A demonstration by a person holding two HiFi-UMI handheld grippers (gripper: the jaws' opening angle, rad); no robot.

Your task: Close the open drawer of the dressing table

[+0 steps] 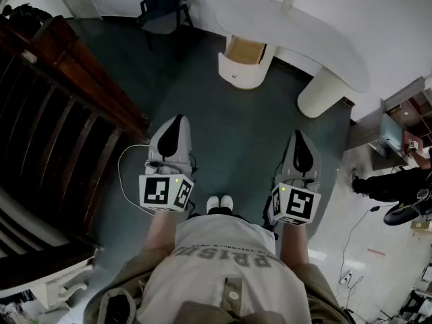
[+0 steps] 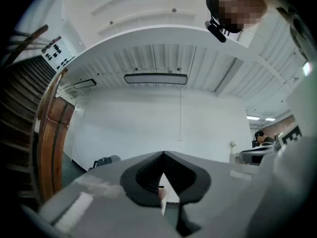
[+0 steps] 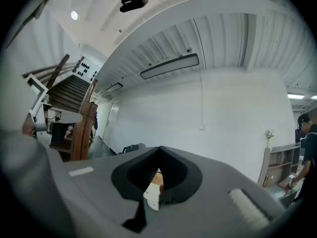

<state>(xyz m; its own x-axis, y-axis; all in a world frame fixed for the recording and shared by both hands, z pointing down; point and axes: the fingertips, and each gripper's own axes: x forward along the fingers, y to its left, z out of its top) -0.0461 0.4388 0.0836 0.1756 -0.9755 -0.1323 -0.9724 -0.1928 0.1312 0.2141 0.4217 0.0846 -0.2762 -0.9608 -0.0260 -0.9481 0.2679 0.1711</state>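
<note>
A: What is seen nearest?
B: A pale printed shirt (image 1: 223, 262) is seen at the bottom edge of the head view. A pair of white shoes (image 1: 219, 203) is seen just beyond it.

A: And the grippers?
B: The left gripper (image 1: 177, 121) and the right gripper (image 1: 302, 137) are held out side by side above the floor, one at each side of the shoes. In each gripper view the jaws are found pressed together, and nothing is pinched between them.

A: What surface is under them?
B: A dark grey-green floor (image 1: 229, 127) is laid there. A thin white cable (image 1: 123, 171) is curled on it beside the left gripper. At the right a lighter floor (image 1: 364, 235) is joined to it.

A: What is placed at the left side?
B: A dark wooden staircase (image 1: 67, 100) is built along it.

A: Where is the task's thing?
B: The dressing table (image 1: 317, 39), white, with a curved top and two rounded pedestals, is set farther on by the white wall (image 1: 378, 12). It is well apart from both grippers. The drawer (image 1: 244, 49) is seen drawn out at the left pedestal, and its pale wooden inside is exposed. A dark chair (image 1: 162, 12) is placed to the left of it, near the wall.
</note>
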